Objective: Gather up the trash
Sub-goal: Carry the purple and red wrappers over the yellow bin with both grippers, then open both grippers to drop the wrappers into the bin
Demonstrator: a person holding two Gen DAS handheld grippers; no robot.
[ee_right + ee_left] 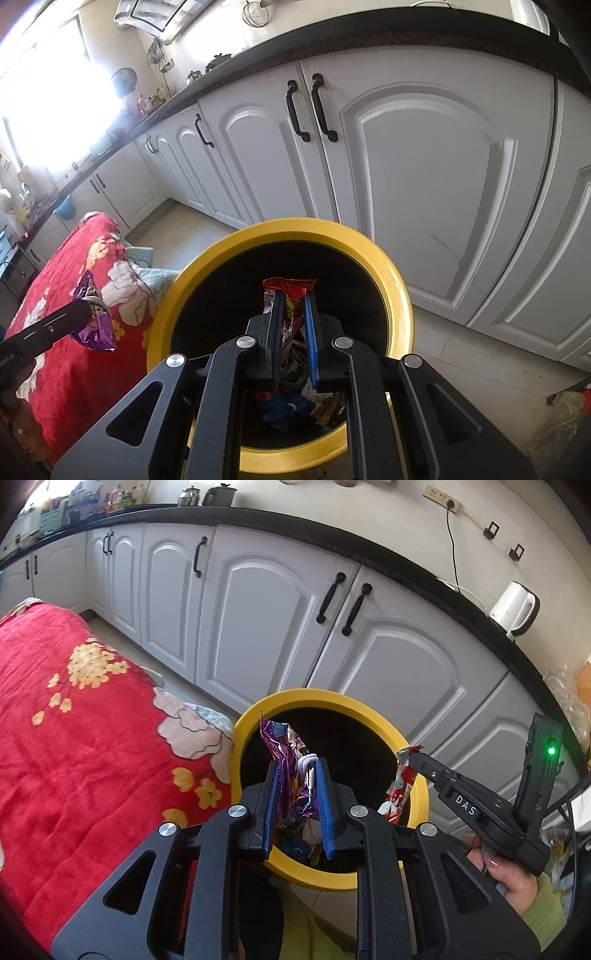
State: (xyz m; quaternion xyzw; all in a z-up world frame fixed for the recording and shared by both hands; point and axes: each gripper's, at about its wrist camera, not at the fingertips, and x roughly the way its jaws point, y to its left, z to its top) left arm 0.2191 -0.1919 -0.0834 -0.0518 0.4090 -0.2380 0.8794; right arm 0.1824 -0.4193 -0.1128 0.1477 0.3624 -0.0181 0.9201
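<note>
Two upright wrappers, purple (286, 753) and red (290, 295), clamped by left (298, 771) and right gripper (293, 299) over bin (399, 295).

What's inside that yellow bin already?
In the right wrist view, the yellow bin holds a heap of trash low down: something blue and a few wrappers. The right gripper and its red wrapper cover the rest; the upper walls are dark.

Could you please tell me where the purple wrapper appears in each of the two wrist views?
Left wrist: purple wrapper at lower centre, clamped in the left gripper, above the bin.
Right wrist: purple wrapper at the lower left edge, over the red blanket.
Shared landmark: the yellow bin rim.
</note>
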